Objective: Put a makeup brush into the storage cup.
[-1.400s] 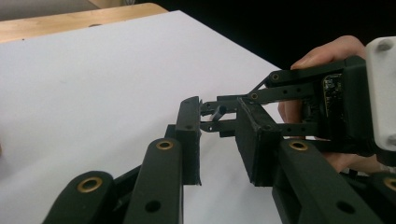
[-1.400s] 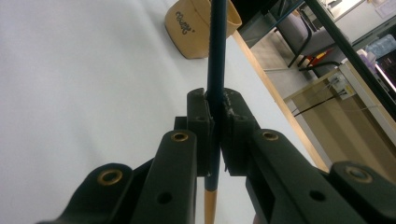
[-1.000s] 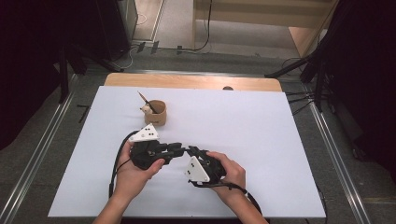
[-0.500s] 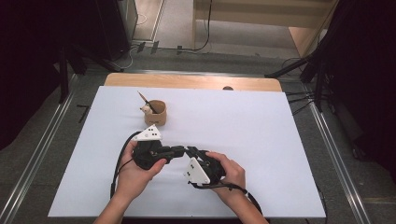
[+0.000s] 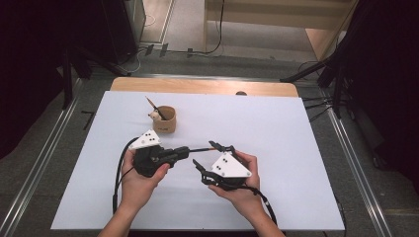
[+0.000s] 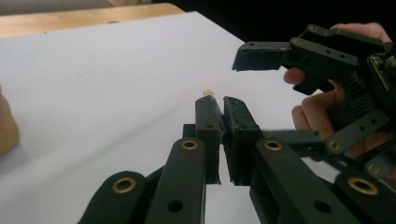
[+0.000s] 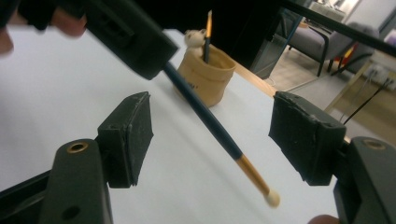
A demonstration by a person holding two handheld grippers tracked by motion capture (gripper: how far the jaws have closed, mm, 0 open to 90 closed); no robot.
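Observation:
My left gripper (image 5: 185, 150) points right and is shut on one end of a dark blue pencil (image 5: 200, 148). In the left gripper view its jaws (image 6: 222, 105) are pressed together, and the pencil's pale tip (image 6: 208, 93) shows just past them. The pencil (image 7: 205, 116) runs on between the open jaws of my right gripper (image 7: 217, 137), touching neither pad. It has an orange band and a white tip. In the high view the right gripper (image 5: 203, 153) faces left, its jaws spread around the pencil's free end.
A tan cup (image 5: 165, 120) holding another pencil and a small pale figure stands on the white table (image 5: 276, 128), behind the left gripper. The same cup (image 7: 205, 77) shows beyond the pencil. A wooden edge (image 5: 197, 85) runs along the table's far side.
The right gripper has shifted a little to the right, so more of the pencil shows between the two grippers. The left gripper has hardly moved.

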